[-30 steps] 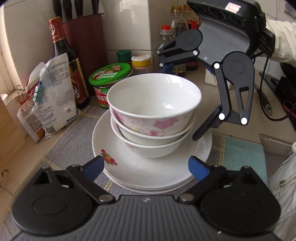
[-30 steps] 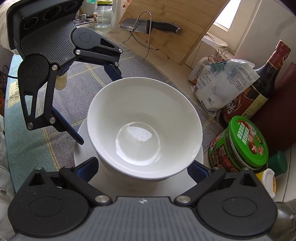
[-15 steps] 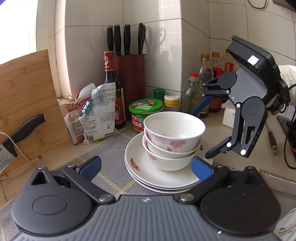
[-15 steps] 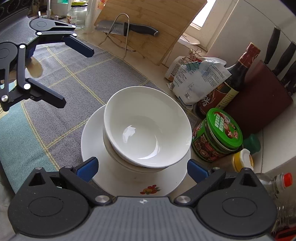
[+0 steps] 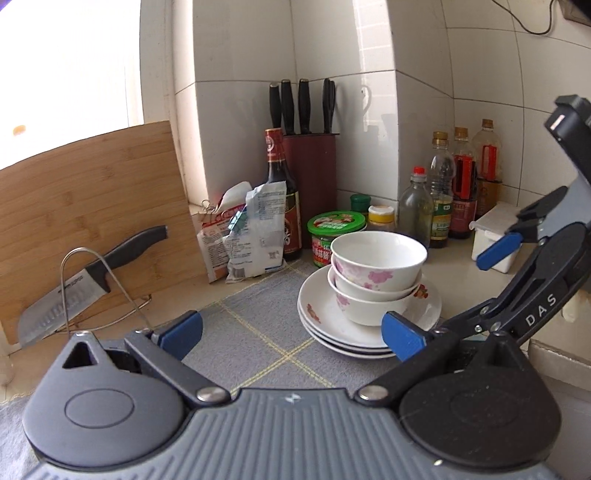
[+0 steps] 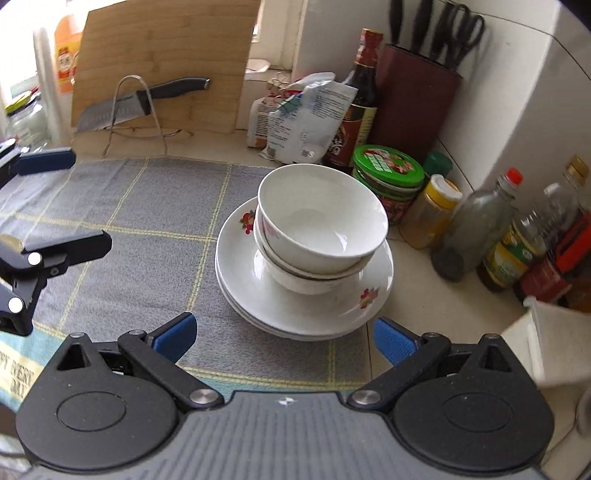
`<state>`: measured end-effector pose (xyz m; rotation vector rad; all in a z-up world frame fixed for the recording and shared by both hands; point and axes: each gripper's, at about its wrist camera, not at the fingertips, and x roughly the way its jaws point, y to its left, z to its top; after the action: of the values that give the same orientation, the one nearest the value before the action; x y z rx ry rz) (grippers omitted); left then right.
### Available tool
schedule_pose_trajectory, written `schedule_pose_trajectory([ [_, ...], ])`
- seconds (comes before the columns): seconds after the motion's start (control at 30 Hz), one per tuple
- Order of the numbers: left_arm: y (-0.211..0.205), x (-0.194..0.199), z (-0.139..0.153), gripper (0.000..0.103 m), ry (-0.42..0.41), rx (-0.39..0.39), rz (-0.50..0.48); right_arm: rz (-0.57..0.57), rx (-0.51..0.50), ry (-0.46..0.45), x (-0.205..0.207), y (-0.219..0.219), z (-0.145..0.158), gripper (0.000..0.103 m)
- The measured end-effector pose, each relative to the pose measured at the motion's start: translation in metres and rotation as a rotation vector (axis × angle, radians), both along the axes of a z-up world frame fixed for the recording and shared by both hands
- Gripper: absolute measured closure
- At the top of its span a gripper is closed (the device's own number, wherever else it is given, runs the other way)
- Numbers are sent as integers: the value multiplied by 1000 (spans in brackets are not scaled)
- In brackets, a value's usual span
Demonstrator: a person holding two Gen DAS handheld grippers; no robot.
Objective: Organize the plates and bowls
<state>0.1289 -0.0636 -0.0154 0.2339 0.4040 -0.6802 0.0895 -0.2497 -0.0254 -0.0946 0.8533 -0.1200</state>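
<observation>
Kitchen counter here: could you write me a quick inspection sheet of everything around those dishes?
Surface: grey checked mat on a pale counter.
Job's things: nested bowls stand on stacked plates.
Clutter: green-lidded jar, bottles, packets, knife block, cleaver in a wire stand.
Grippers: left gripper and right gripper both open, empty.
Cables: one black cable on the wall.
Surroundings: tiled walls, cutting board, bright window.

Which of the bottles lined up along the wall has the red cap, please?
The clear, nearly empty-looking bottle, standing right beside the yellow-lidded jar; the bottles further along have gold or pale caps.
</observation>
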Motion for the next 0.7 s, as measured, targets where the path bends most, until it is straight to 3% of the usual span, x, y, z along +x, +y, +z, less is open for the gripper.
schedule_pose_trajectory([
  [0.23, 6, -12, 8, 1, 121, 55, 11, -262, 86, -42, -34, 25, -3, 0],
  [0.47, 11, -21, 24, 1, 132, 76, 49, -364, 96, -108, -55, 42, 10, 0],
  [0.7, 15, -21, 33, 1, 140, 78, 73, -382, 106, -138, -60, 46, 17, 0],
])
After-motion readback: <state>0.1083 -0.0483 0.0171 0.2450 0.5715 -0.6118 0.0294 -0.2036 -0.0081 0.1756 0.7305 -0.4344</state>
